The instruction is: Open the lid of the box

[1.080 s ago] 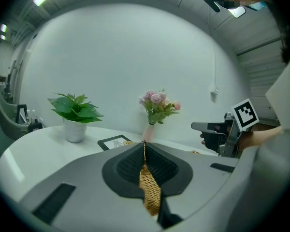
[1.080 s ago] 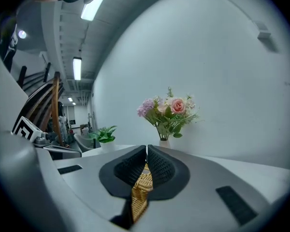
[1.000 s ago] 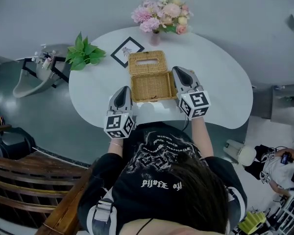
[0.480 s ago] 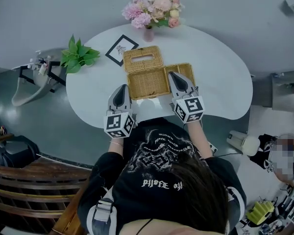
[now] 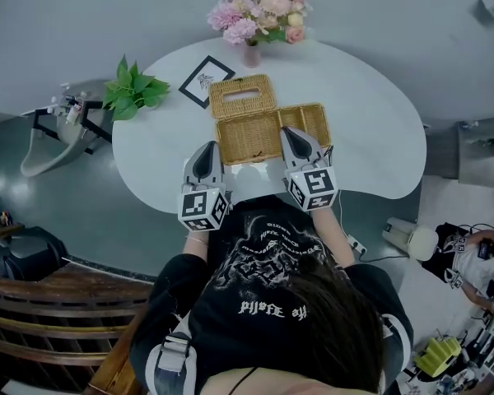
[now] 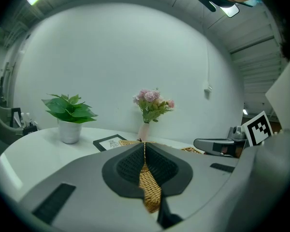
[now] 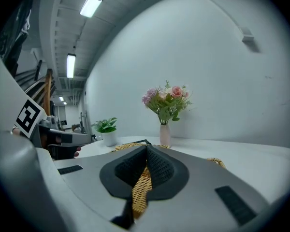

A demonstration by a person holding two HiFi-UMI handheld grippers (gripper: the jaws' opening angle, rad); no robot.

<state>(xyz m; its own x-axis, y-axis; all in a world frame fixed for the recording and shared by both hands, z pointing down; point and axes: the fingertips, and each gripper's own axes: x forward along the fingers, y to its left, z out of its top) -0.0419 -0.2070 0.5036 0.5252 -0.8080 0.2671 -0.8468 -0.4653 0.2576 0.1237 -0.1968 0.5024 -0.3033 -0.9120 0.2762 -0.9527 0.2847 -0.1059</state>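
Woven wicker box (image 5: 259, 136) open on the rounded white tabletop (image 5: 370, 130)
The left claw (image 5: 207, 150), jaws pressed together, sits at the rectangular basket's front-left corner. The slotted lid (image 5: 241, 97) lies flat behind the box. The right claw (image 5: 293, 136), also closed, is over the box's right half.

Looks like a staged studio or lab corner: white rounded counter (image 5: 370, 130) with vase of flowers (image 5: 252, 54), potted plant (image 5: 132, 95), framed picture (image 5: 204, 81); bare wall (image 6: 111, 57), strip ceiling lights (image 7: 70, 64).

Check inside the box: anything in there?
Head view shows only bare wicker floor inside the box. The right claw lies over its near right part, so anything beneath it is hidden.
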